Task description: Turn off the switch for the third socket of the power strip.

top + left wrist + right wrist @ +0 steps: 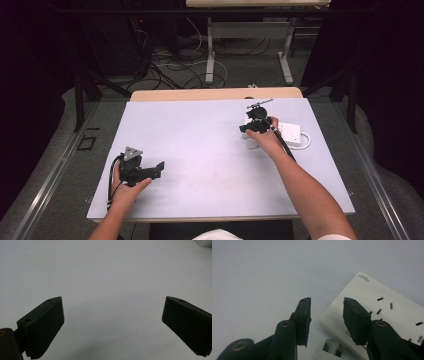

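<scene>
A white power strip point(290, 134) lies at the right side of the pale table mat point(200, 150). In the right gripper view the strip point(384, 307) shows its sockets, with one corner under the gap between the jaws. A white plug point(328, 351) with metal prongs lies at the bottom edge, below and between the jaws, and no pad touches it. My right gripper point(256, 125) point(327, 302) stands partly open over the strip's left end. At the front left, my left gripper point(157, 167) point(113, 300) is wide open over bare mat.
A white cable point(306, 141) loops from the strip's right end. The table's wooden far edge point(215, 94) runs behind the mat. Beyond it stand another table's legs point(210, 55) and loose floor cables point(170, 65). Dark curtains flank both sides.
</scene>
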The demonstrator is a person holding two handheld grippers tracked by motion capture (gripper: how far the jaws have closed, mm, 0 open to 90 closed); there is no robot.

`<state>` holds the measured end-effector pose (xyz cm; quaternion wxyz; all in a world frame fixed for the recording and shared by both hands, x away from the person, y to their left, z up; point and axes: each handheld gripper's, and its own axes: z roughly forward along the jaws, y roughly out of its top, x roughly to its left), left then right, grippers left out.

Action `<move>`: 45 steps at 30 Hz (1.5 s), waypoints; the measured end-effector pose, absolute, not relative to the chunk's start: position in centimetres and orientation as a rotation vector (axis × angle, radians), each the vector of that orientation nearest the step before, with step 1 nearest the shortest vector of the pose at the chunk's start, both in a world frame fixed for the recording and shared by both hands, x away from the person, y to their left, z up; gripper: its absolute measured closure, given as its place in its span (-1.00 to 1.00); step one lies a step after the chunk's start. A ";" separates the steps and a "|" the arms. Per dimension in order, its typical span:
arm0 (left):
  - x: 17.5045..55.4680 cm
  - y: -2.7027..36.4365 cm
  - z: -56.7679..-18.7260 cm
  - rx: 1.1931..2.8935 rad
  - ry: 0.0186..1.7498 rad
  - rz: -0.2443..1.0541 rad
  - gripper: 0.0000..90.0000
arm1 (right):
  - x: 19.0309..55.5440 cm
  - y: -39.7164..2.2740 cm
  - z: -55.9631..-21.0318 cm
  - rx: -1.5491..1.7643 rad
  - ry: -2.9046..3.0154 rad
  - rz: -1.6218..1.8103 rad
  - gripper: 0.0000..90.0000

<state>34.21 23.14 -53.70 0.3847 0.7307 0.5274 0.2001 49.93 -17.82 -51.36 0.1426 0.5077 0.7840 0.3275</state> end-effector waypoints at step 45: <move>34.1 23.1 -53.7 1.868 1.338 0.513 -0.91 | 45.8 -15.3 -49.1 1.296 2.306 0.968 -0.76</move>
